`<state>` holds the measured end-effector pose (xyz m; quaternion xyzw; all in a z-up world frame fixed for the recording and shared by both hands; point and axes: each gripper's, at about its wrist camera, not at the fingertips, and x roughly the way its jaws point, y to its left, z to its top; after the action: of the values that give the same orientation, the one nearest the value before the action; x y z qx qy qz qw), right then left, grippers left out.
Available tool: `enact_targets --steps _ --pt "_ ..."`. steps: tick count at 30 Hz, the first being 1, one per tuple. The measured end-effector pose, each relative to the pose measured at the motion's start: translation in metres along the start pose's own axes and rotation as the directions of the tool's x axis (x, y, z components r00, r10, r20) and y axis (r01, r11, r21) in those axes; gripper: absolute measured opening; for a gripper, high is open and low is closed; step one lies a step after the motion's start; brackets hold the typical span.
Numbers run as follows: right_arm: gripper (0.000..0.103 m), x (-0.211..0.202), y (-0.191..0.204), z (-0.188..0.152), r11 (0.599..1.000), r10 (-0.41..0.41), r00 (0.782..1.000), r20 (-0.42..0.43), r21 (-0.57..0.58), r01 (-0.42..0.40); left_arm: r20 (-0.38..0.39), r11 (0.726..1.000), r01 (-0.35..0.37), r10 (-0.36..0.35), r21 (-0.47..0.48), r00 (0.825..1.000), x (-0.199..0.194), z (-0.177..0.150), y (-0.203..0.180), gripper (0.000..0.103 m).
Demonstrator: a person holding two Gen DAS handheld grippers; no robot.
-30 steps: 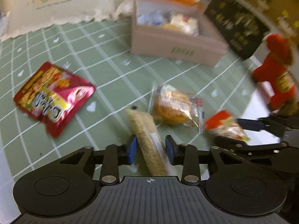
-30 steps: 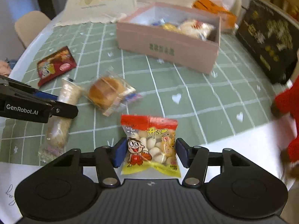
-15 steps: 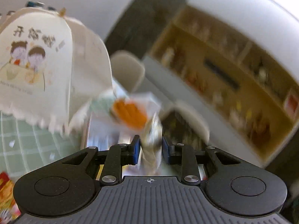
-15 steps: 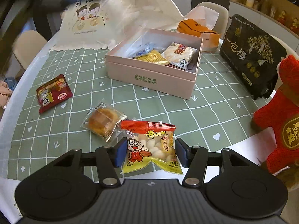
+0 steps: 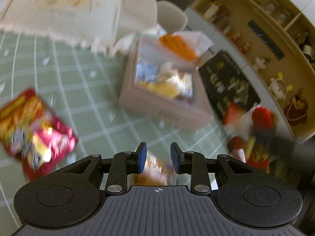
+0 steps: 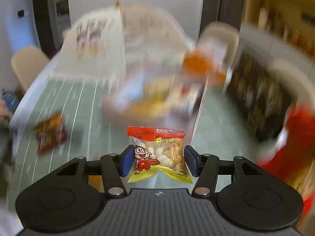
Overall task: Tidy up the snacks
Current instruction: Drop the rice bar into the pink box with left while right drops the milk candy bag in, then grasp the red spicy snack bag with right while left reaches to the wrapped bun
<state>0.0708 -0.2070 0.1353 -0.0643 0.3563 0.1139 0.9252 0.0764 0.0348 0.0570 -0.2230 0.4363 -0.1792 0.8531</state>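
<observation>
Between the blue pads of the right gripper (image 6: 157, 162), a small snack bag (image 6: 157, 153) with a red top band, a cartoon boy and pale round biscuits is clamped by its sides, held clear of the green checked tablecloth (image 6: 82, 106); its lower yellow corners splay out below the pads. Everything beyond it in this view is smeared by motion. The pink box (image 6: 153, 102) shows only as a pale block with blue and yellow wrappers inside, and a red packet (image 6: 50, 131) lies well to the left.

In the left wrist view, the left gripper (image 5: 157, 158) has its jaws parted with nothing pinched between them; a blurred orange-and-clear wrapped snack (image 5: 155, 169) lies under them, half hidden by the gripper body. To the left is the red packet (image 5: 33, 129), its print unreadable. Farther off stands the pink box (image 5: 167, 108), open and holding wrappers, with a black gift bag (image 5: 228, 84) beside it and a red plush toy (image 5: 259, 133) at the right, badly blurred.
</observation>
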Motion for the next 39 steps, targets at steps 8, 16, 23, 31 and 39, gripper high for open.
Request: enact_targets --steps 8,16,23,31,39 --pt "0.079 0.028 -0.007 0.064 1.0 -0.012 0.99 0.137 0.018 0.009 0.005 0.995 -0.092 0.092 -0.025 0.996 -0.019 -0.016 0.026 0.031" --pt "0.079 0.064 0.033 -0.013 0.993 0.121 0.988 -0.093 0.0 -0.122 0.103 0.926 -0.305 0.333 -0.221 0.937 -0.048 -0.001 0.089 0.031" --pt "0.079 0.061 0.063 -0.038 0.976 0.209 0.966 -0.154 -0.035 -0.217 0.098 0.827 -0.36 0.44 -0.431 0.893 -0.062 0.007 0.145 0.031" --pt "0.079 0.066 0.103 -0.027 0.93 0.319 0.93 -0.182 -0.129 -0.344 0.083 0.857 -0.323 0.385 -0.401 0.919 -0.065 -0.006 0.136 0.031" --pt "0.079 0.096 0.183 -0.012 0.831 0.433 0.88 -0.194 -0.293 -0.473 0.026 0.873 -0.336 0.369 -0.353 0.929 -0.091 -0.044 0.13 0.031"
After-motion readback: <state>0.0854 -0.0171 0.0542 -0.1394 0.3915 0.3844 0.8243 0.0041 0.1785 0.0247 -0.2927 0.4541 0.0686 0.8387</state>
